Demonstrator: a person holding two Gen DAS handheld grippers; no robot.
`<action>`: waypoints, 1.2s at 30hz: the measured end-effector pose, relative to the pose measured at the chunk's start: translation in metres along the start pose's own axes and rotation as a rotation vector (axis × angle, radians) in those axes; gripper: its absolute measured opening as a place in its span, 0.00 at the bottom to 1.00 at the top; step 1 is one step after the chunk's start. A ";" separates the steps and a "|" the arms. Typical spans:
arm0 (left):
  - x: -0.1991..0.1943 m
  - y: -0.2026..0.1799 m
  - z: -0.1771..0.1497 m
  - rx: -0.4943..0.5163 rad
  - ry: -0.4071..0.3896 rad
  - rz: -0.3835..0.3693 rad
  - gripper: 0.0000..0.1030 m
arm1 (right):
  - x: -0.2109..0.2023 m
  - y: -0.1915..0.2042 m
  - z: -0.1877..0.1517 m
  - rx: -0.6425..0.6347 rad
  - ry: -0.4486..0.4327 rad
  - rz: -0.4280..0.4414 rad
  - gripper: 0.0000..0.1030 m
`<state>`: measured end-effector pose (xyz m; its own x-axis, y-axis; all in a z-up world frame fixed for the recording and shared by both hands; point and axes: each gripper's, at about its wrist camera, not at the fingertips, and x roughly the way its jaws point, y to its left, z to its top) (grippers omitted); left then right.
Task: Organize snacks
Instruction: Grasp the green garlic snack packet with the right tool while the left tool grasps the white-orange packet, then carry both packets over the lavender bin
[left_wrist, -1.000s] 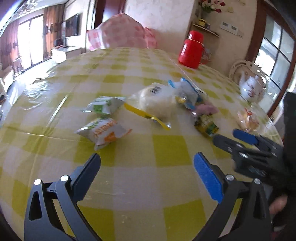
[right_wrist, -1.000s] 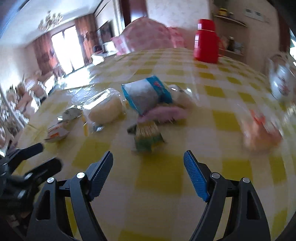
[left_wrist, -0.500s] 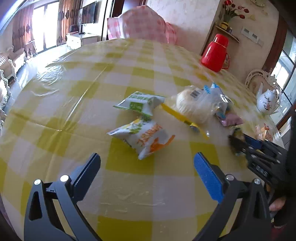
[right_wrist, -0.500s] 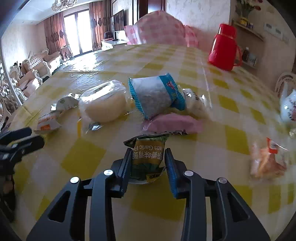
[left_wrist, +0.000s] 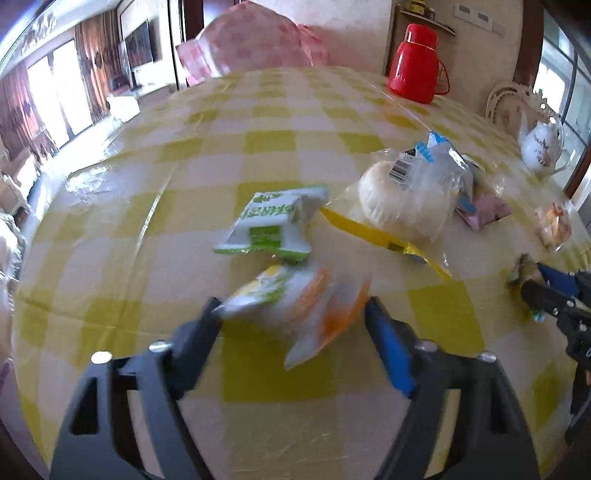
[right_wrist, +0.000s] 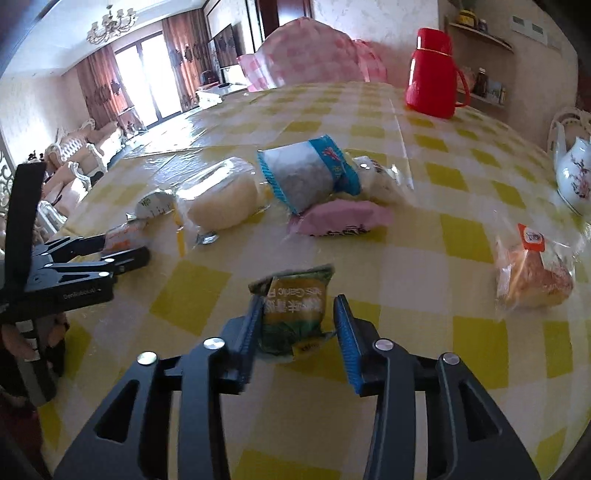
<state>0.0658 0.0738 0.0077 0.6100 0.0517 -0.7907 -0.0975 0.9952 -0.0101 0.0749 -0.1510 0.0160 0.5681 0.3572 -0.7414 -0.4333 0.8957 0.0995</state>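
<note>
Left hand-held gripper (left_wrist: 291, 314) is closing its jaws around a white snack packet with orange and green print (left_wrist: 295, 306), which lies on the surface (left_wrist: 155, 206) between the 2 fingers; the left finger (left_wrist: 195, 332) touches the packet's edge, while the blue-padded right finger (left_wrist: 388, 350) sits just beside its orange corner, and the blur hides whether it touches. Just beyond that packet lies a white and green packet (left_wrist: 269, 225), and to its right a round white bun in clear wrap (left_wrist: 402, 199) with a yellow strip along its near edge.

Right hand-held gripper (right_wrist: 295, 328) has its jaws opening around a green garlic-snack packet (right_wrist: 295, 314), which rests on the yellow-checked cloth between the blue pads. The left pad (right_wrist: 251, 332) lies against the packet's side; the right pad (right_wrist: 347, 343) stands slightly off it.

Farther back in the right wrist view are a pink packet (right_wrist: 340, 221), a blue-edged packet of grey contents (right_wrist: 306, 173) leaning on other wrapped items, and a wrapped bread roll (right_wrist: 532, 273) off to the right. A red thermos (right_wrist: 432, 74) stands near the far edge, and a white teapot (right_wrist: 572, 173) sits at the right.
</note>
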 end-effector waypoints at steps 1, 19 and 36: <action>-0.003 0.001 -0.002 0.001 -0.009 -0.035 0.46 | -0.001 -0.001 -0.001 0.001 -0.005 -0.004 0.47; -0.008 0.003 -0.005 -0.073 -0.032 -0.168 0.83 | 0.004 0.019 -0.002 -0.066 0.024 -0.100 0.34; 0.002 -0.011 0.009 -0.155 -0.020 -0.148 0.41 | -0.042 0.020 -0.017 0.061 -0.078 -0.050 0.35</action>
<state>0.0755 0.0637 0.0122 0.6420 -0.0911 -0.7613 -0.1248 0.9673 -0.2209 0.0308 -0.1521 0.0381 0.6417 0.3293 -0.6927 -0.3615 0.9264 0.1055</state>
